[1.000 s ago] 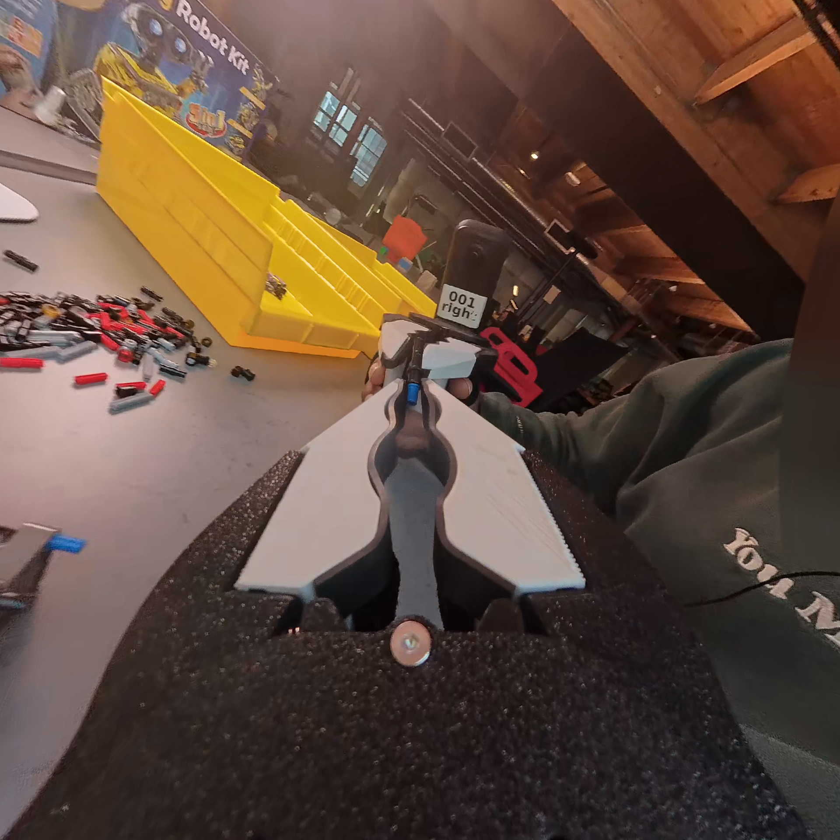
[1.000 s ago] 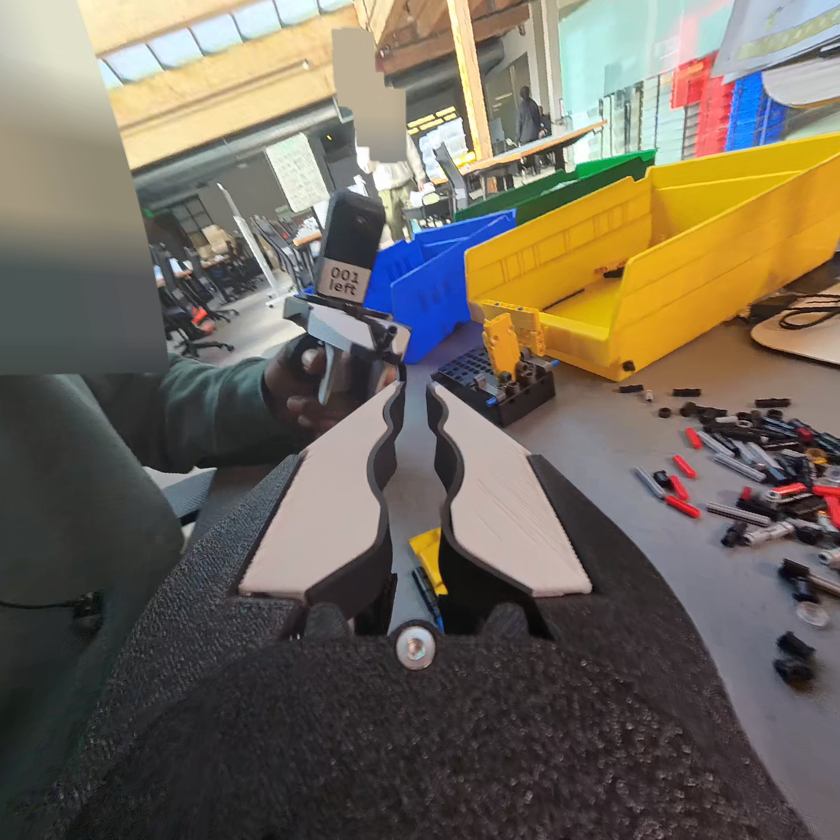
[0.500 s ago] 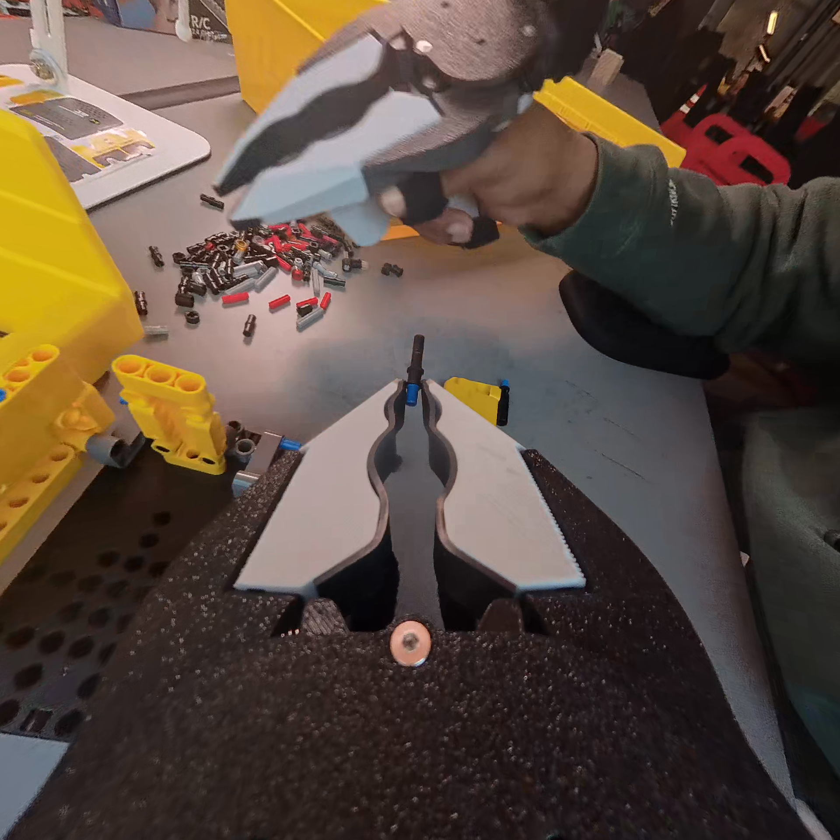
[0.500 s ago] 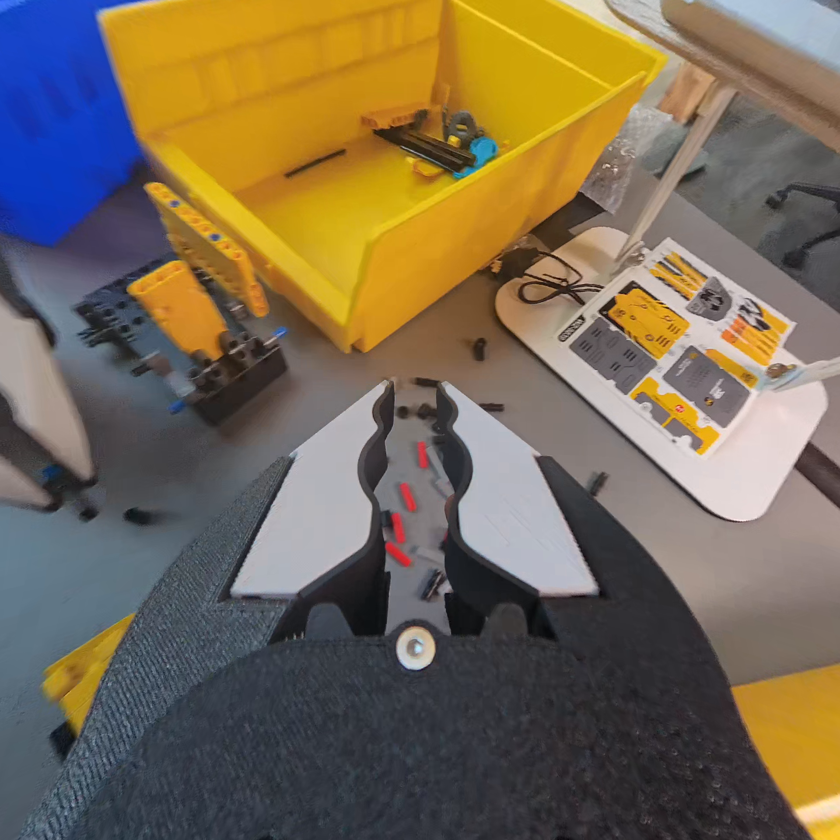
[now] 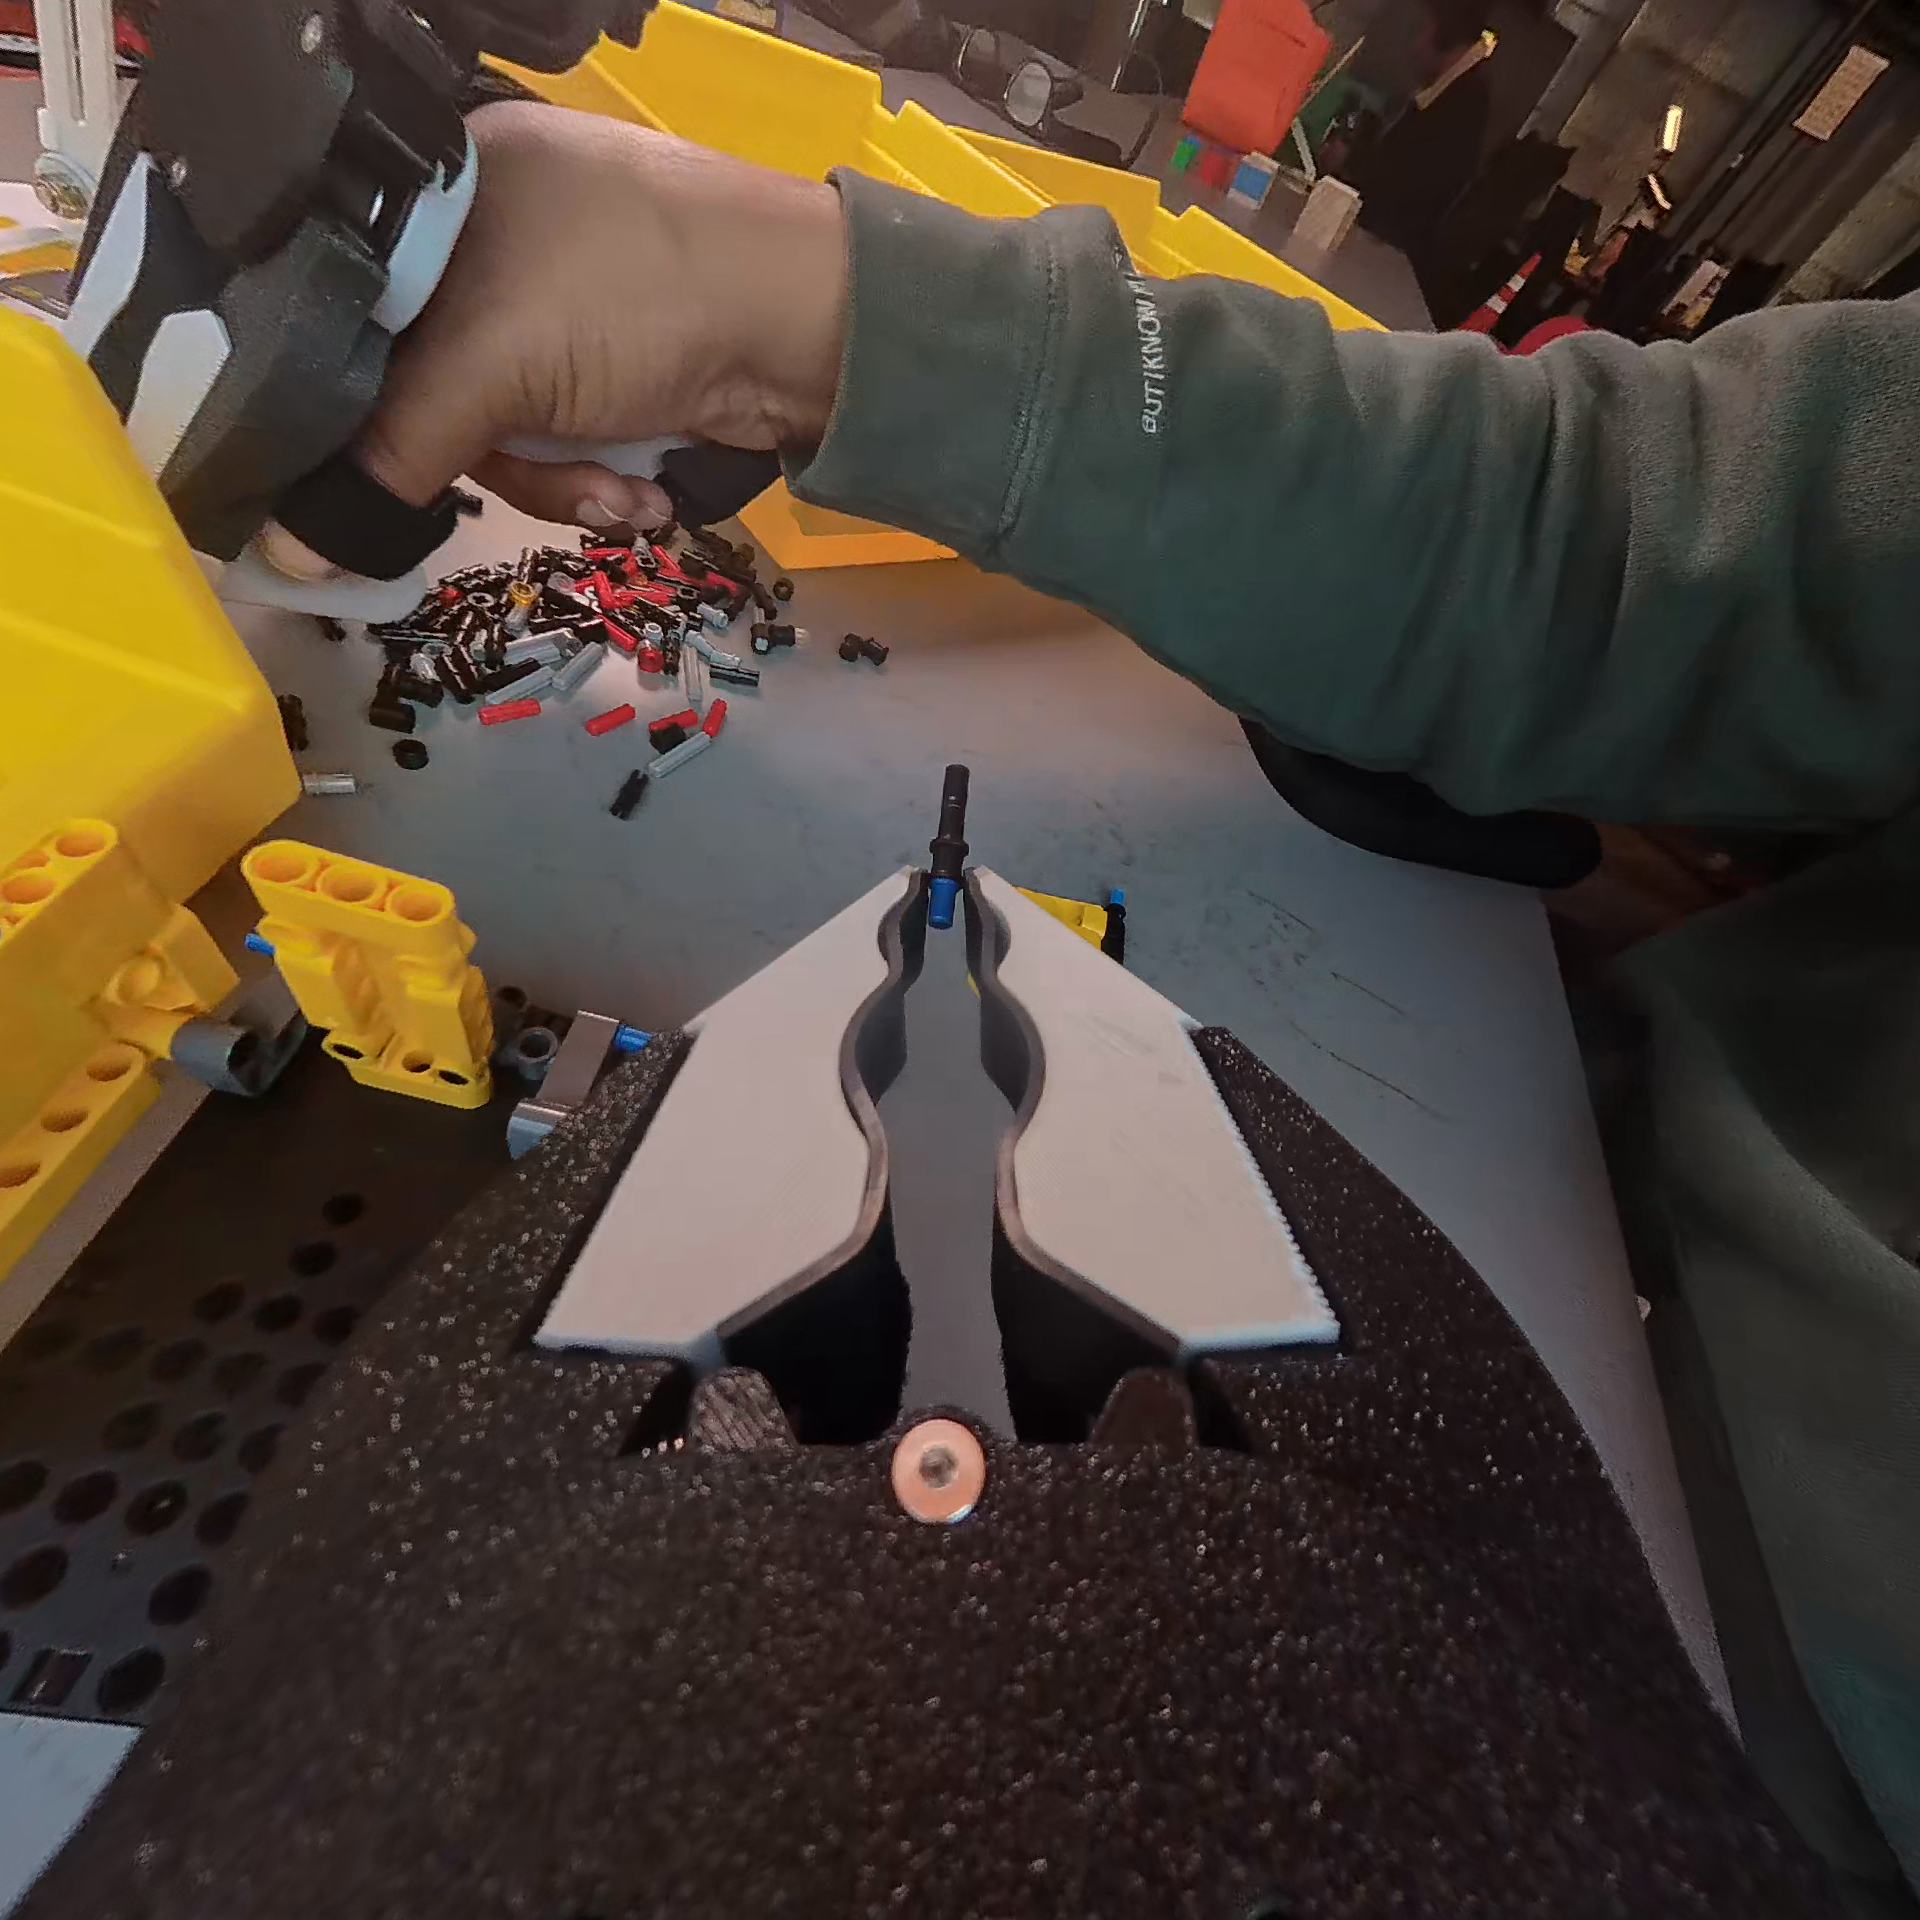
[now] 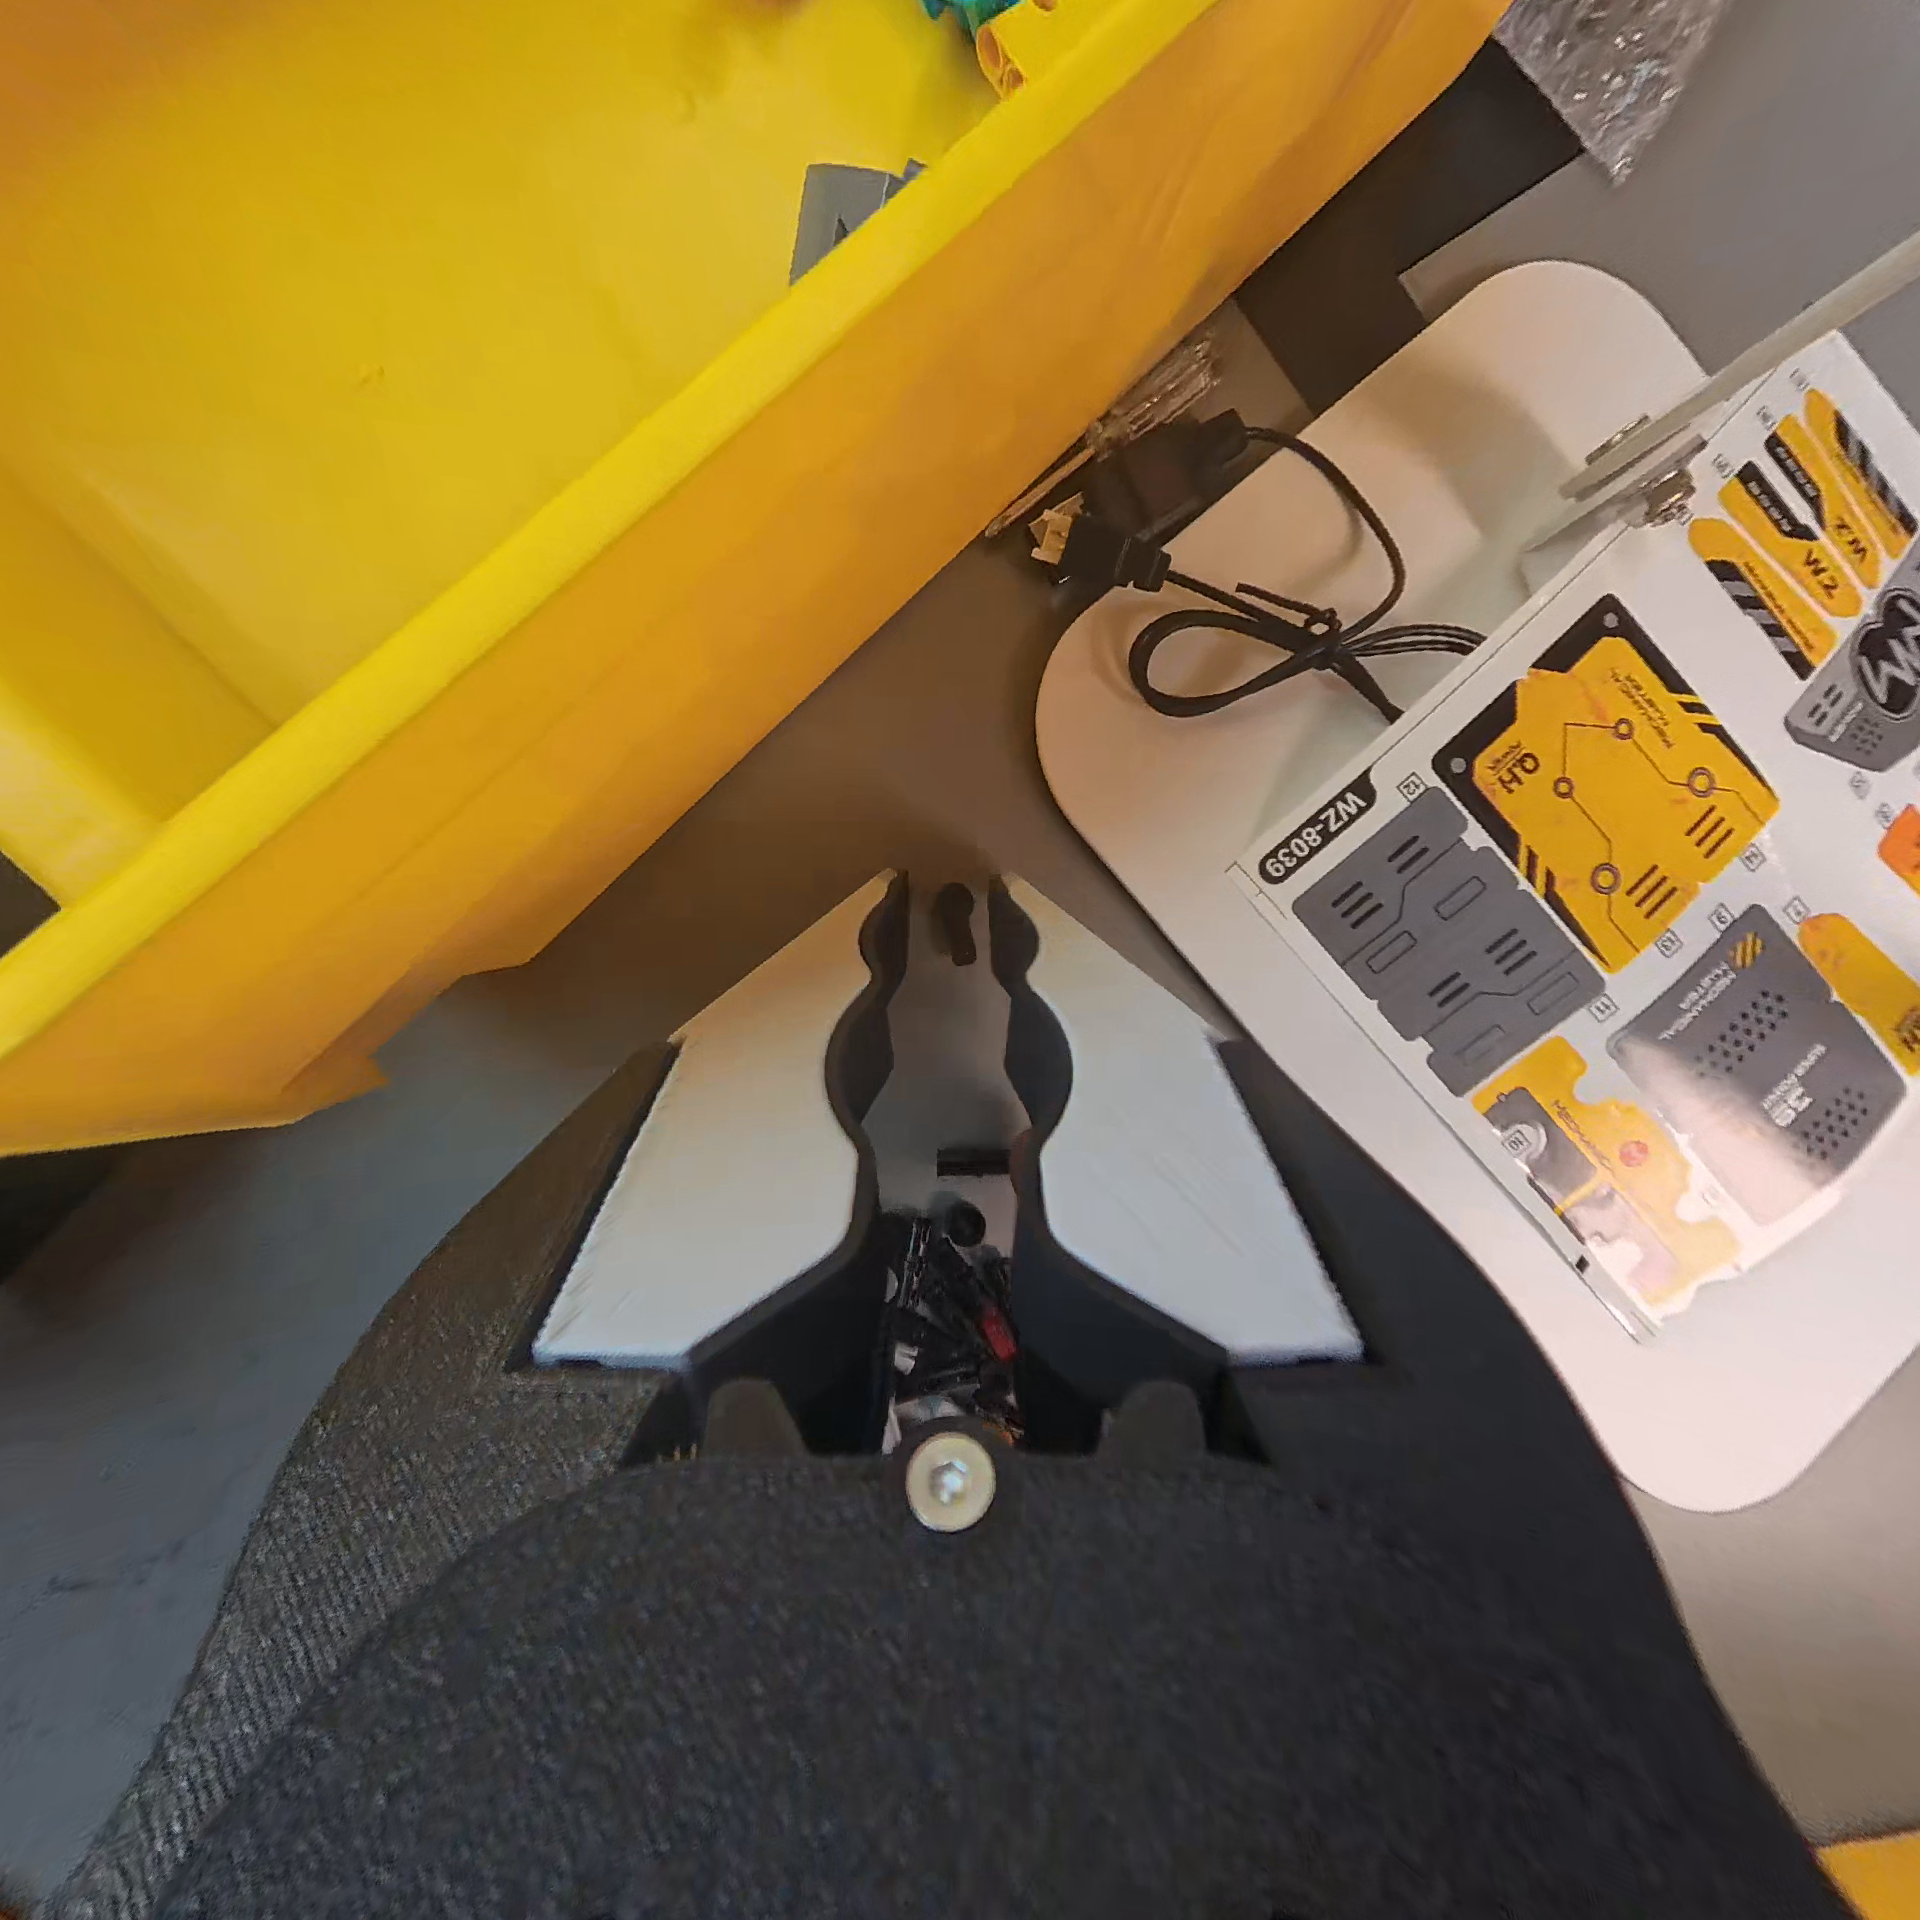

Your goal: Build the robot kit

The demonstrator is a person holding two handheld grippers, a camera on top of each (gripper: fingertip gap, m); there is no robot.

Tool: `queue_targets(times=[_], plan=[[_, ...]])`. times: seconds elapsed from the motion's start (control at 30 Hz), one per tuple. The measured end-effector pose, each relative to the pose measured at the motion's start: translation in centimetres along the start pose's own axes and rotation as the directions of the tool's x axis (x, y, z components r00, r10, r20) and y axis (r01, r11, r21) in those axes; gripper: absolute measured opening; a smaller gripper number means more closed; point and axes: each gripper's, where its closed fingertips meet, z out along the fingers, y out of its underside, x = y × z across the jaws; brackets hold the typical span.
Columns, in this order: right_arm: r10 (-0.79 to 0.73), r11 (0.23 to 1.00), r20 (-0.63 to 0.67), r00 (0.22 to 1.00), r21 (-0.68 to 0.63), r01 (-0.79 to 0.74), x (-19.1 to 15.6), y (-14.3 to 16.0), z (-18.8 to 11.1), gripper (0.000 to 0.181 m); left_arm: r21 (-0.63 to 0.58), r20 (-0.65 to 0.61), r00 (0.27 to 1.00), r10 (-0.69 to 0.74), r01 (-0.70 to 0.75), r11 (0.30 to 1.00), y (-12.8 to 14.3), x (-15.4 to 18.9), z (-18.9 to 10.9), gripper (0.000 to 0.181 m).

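Two yellow bins (image 6: 520,520) beside scattered pins (image 5: 582,634), sticker sheet (image 6: 1621,935).

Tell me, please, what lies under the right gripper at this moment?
Under the right gripper lies a pile of small black, red and grey pins on the grey table; one black pin sits between its open fingertips. The gripper's body covers part of the pile.

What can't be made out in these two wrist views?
- Left wrist view: the right gripper's tips are hidden by the hand and the yellow bin; open or shut unclear there.
- Left wrist view: the small yellow part is mostly hidden behind the left gripper, which is shut on a black-and-blue pin.
- Right wrist view: the bin contents are cut off by the top edge.
- Right wrist view: the pile of small parts is blurred and mostly blocked by the gripper.
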Motion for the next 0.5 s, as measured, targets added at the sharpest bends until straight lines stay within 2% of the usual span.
queue_targets(times=[0.03, 0.2, 0.27, 0.37, 0.5], plan=[[0.005, 1.0, 0.029, 1.0, -0.008, -0.005, -0.5, 0.1, 0.0, 0.007, 0.0, -0.001, 1.0, 0.0, 0.0, 1.0, 0.0, 0.0, 0.0, 0.005], [0.02, 0.999, 0.016, 1.0, -0.027, -0.02, -0.3, 0.4, -0.2, 0.006, 0.009, 0.004, 1.0, -0.015, 0.015, 1.0, -0.2, -0.1, -0.1, 0.005], [0.019, 1.0, 0.011, 1.0, 0.007, -0.019, -0.4, 0.3, -1.1, 0.006, 0.016, -0.003, 1.0, -0.023, 0.023, 1.0, -0.3, 0.0, -0.2, 0.005], [0.068, 0.991, 0.097, 0.993, 0.108, -0.079, -1.9, -0.3, -3.9, 0.006, 0.025, -0.006, 1.0, -0.023, 0.023, 0.999, -0.5, 0.1, -0.2, 0.005], [0.024, 0.971, 0.267, 0.963, 0.223, -0.086, -6.7, 0.5, -9.3, 0.006, 0.023, -0.007, 1.0, -0.013, 0.014, 1.0, -0.5, 0.3, -0.2, 0.005]])
